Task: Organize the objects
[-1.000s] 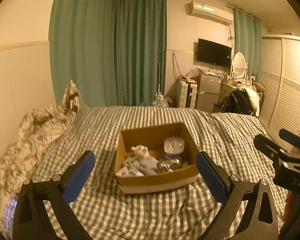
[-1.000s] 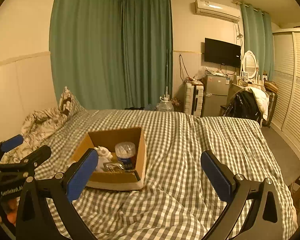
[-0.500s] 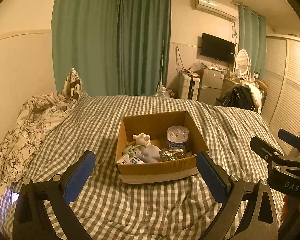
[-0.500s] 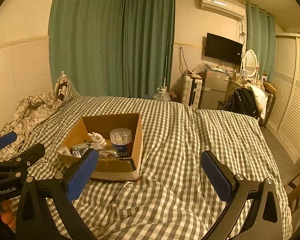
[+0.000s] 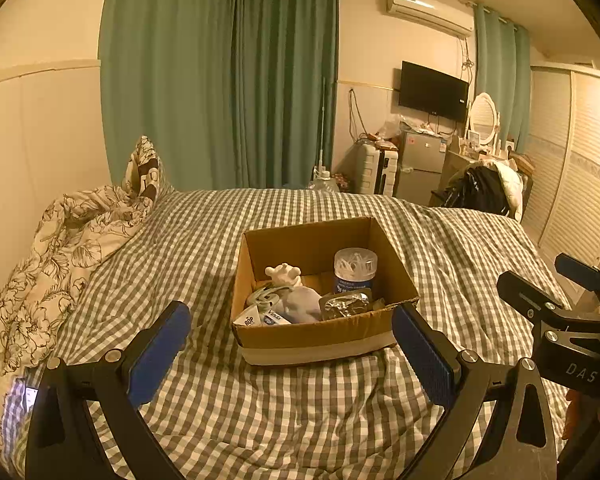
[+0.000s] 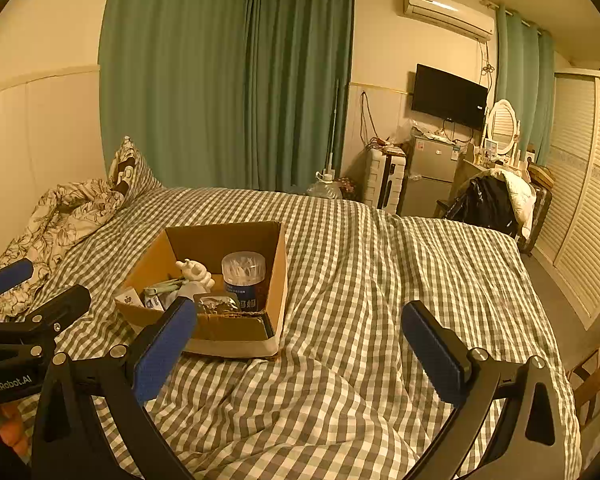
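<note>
An open cardboard box (image 5: 312, 336) sits on the checked bed cover (image 5: 260, 408). In it are a white figurine (image 5: 283, 274), a clear cotton-swab jar (image 5: 355, 270), a foil pack (image 5: 346, 305), a grey pouch (image 5: 302, 304) and small tissue packs (image 5: 260, 317). My left gripper (image 5: 290, 350) is open and empty, just short of the box's near wall. My right gripper (image 6: 298, 346) is open and empty, over the cover to the right of the box (image 6: 236, 332). Each gripper shows at the edge of the other's view.
A floral quilt and pillow (image 5: 72, 240) lie bunched at the left of the bed. Beyond the bed stand green curtains (image 5: 220, 80), a suitcase (image 5: 374, 172), a small fridge (image 5: 420, 168), a chair with clothes (image 5: 484, 192) and a slatted wardrobe (image 5: 580, 184).
Both views have tilted slightly down and closer, so the box sits nearer the fingers. Both grippers stay open and empty. The box and its contents have not moved.
</note>
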`<state>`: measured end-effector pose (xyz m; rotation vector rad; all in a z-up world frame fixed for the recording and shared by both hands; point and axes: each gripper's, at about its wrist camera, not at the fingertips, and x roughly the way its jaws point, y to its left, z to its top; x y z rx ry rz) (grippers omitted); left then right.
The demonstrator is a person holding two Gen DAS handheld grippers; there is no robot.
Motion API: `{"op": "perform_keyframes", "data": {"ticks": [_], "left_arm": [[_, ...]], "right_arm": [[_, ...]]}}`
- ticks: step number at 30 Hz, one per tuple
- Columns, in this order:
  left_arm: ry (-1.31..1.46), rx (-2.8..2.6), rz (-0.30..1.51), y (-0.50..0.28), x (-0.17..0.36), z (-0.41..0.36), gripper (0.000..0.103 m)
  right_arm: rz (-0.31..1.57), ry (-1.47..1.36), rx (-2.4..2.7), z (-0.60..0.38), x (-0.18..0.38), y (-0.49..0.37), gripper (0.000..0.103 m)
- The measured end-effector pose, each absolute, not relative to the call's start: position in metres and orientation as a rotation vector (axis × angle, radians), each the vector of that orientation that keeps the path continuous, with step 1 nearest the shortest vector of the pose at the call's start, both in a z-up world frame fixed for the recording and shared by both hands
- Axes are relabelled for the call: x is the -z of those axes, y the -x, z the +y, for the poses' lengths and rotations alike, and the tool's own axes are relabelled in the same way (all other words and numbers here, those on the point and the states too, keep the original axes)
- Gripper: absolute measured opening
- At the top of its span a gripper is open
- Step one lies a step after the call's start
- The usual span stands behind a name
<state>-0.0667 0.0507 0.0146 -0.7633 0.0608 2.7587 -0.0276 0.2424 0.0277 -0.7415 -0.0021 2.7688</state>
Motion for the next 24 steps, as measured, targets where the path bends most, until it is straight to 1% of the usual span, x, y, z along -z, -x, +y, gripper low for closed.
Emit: {"op": "perform_keyframes", "data": {"ticks": [24], "left_arm": [[0.784,-2.755,0.084,0.0656,-0.0101,0.052,0.103]], "right_arm": [[0.024,0.752,-2.763,0.2446,-0.0283,0.0267,0.103]]}}
